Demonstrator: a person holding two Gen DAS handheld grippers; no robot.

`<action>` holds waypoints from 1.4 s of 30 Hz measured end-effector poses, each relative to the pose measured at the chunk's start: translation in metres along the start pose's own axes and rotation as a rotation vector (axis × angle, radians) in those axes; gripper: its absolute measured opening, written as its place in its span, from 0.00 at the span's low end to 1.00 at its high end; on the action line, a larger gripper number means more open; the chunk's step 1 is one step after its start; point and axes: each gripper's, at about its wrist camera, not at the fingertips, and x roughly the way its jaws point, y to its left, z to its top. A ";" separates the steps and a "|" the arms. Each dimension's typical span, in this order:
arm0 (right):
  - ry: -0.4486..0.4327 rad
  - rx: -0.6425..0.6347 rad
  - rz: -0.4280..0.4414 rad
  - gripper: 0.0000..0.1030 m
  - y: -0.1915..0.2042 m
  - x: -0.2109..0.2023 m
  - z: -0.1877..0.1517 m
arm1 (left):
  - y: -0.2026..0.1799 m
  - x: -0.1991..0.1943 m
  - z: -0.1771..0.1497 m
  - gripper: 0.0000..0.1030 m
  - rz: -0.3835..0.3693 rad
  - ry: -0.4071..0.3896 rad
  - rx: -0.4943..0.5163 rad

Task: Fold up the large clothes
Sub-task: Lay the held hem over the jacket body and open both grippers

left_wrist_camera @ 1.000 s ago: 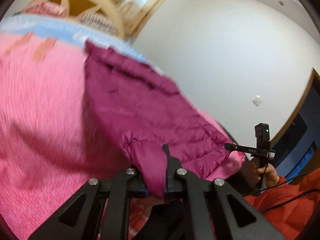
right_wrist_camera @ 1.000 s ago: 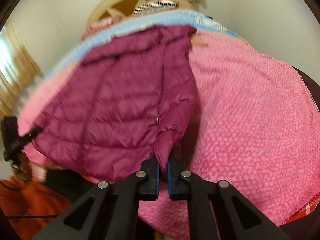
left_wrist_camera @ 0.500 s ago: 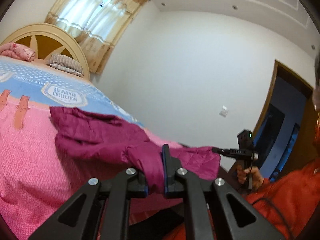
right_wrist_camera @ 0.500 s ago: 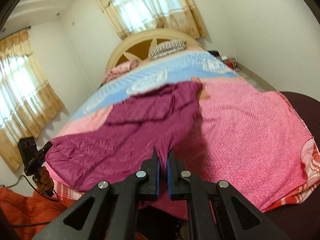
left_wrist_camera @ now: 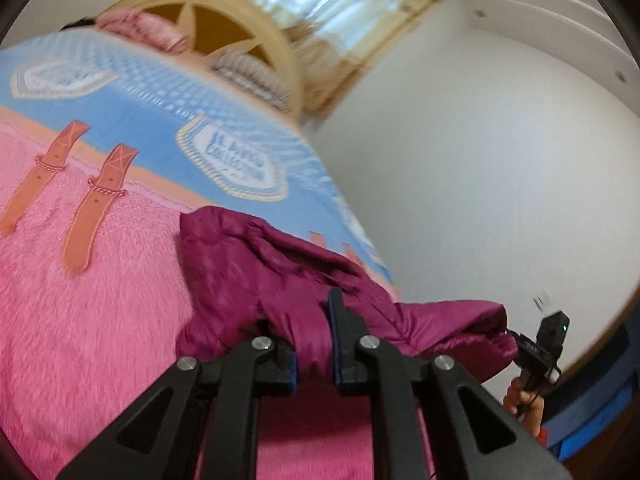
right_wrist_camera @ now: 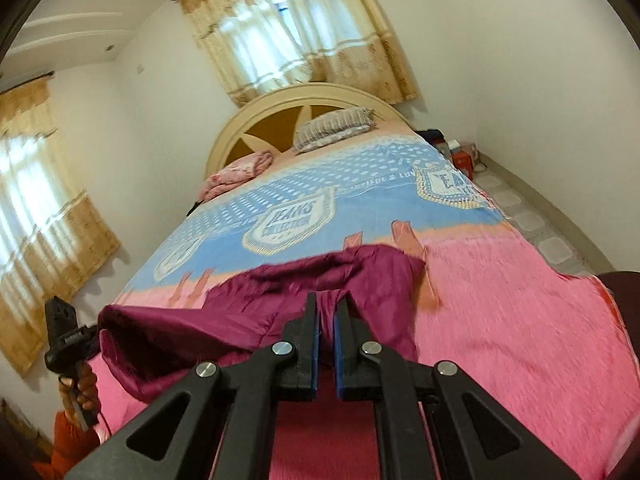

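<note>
Both ends of the magenta quilted puffer jacket pinched and lifted a bit over the foot of the bed with its fuzzy pink and blue blanket. Left gripper clenched on a bunched fold of padding, right gripper clamped on a thinner edge, jaws nearly touching. Middle of the jacket sagging onto the pink fuzz between them. Further up: rounded cream wooden headboard, striped pillow, rolled pink floral blanket, beige curtains. Red box on the floor beside the bed.
</note>
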 end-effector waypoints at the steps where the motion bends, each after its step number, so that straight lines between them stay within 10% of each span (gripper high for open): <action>1: 0.006 0.009 -0.017 0.04 -0.003 0.019 0.010 | 0.005 0.017 0.013 0.14 0.022 0.001 -0.006; 19: 0.127 0.171 -0.205 0.05 -0.083 0.272 0.048 | 0.083 0.187 0.090 0.17 0.348 0.139 -0.090; 23: 0.133 0.210 -0.190 0.11 -0.095 0.296 0.032 | 0.111 0.200 0.078 0.18 0.310 0.181 -0.179; 28: 0.126 0.365 -0.085 0.16 -0.130 0.304 0.021 | 0.155 0.181 0.081 0.21 0.067 0.170 -0.430; 30: 0.109 0.480 -0.033 0.19 -0.151 0.299 0.017 | 0.160 0.162 0.088 0.38 0.067 0.130 -0.480; 33: 0.034 0.640 0.016 0.30 -0.181 0.274 0.016 | 0.143 0.125 0.101 0.86 0.204 0.023 -0.389; 37: -0.131 0.537 -0.179 0.30 -0.172 0.204 0.038 | 0.096 0.091 0.112 0.87 0.348 -0.051 -0.164; 42: -0.046 0.124 -0.189 0.30 -0.073 0.198 0.065 | 0.026 0.130 0.096 0.87 0.457 0.007 0.116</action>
